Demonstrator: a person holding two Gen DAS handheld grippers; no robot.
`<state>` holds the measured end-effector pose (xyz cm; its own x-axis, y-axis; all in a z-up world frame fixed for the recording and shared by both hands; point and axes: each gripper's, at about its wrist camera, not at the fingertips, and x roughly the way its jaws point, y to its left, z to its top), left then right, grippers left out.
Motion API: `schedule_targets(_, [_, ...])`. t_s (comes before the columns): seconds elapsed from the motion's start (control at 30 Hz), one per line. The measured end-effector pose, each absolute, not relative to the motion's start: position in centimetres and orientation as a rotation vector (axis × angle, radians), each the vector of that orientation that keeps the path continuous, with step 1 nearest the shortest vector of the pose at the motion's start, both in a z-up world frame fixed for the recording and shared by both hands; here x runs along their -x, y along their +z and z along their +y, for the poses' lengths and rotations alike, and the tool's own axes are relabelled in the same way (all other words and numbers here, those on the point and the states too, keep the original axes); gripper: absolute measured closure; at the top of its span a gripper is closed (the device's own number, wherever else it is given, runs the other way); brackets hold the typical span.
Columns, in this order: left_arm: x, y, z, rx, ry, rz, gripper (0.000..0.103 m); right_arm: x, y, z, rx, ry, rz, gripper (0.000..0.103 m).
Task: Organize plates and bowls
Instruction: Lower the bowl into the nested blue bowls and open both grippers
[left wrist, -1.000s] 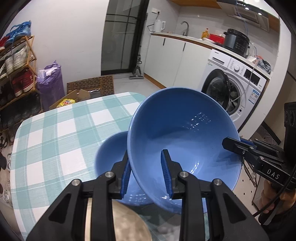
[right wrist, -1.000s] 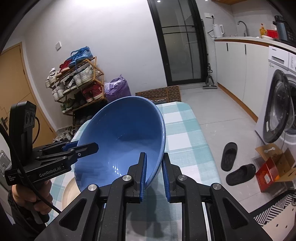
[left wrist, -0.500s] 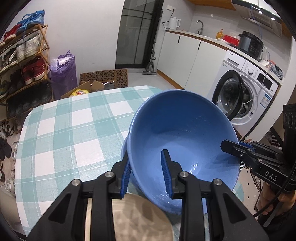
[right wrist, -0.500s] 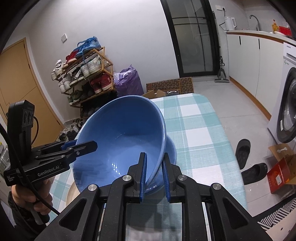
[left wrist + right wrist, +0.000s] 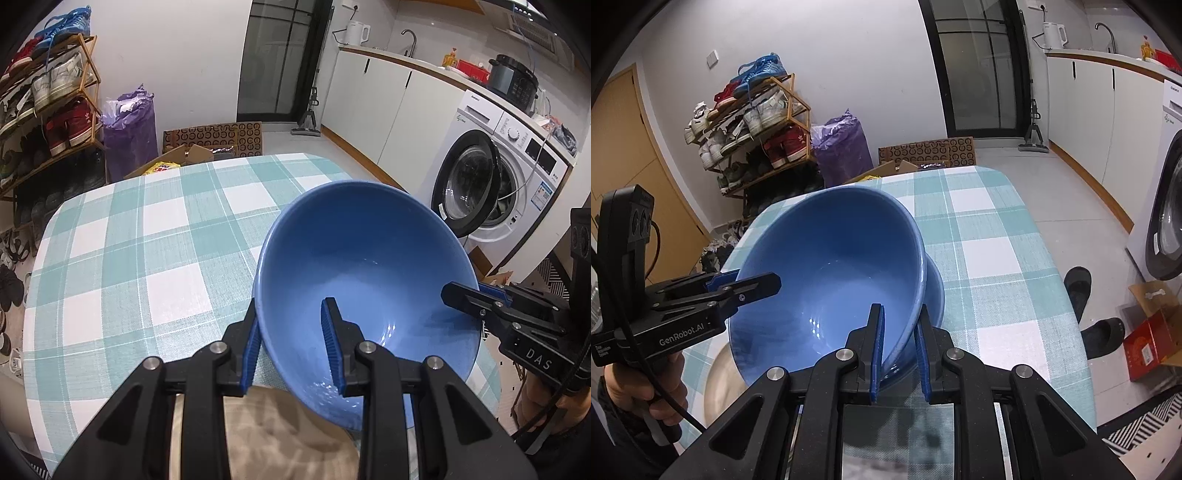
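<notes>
**Two hand-held grippers holding one blue bowl over a second bowl**

The left hand-held gripper [image 5: 291, 343] is clamping the near rim of a large blue bowl [image 5: 369, 288], with one blue pad outside the wall and the other inside. The right hand-held gripper [image 5: 899, 349] is pinching the opposite rim of the same bowl [image 5: 827, 280] between nearly closed pads. The bowl is sitting tilted between the two tools, its open side facing up and toward the cameras.

Directly beneath it, just ahead of the right hand-held gripper's fingers, a second blue bowl [image 5: 934, 291] is peeking out, and the held bowl is sitting partly inside it. It is resting on the surface [image 5: 147, 251], which is covered in a teal and white checked cloth. A beige plate [image 5: 280, 439] is lying just below the left hand-held gripper, close under the bowl's near edge.

A person's hand [image 5: 635, 391] is gripping the left tool's handle.
</notes>
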<state>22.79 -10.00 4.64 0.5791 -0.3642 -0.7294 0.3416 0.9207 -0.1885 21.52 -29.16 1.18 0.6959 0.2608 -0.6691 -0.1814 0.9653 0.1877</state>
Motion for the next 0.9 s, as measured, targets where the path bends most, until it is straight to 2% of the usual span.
schedule_targets(0.9, [-23.8,2.9,-11.1,-0.056,-0.378,0.865,0.073,-22.8,-1.2,-28.4,-0.018,0.196,0.791,0.087])
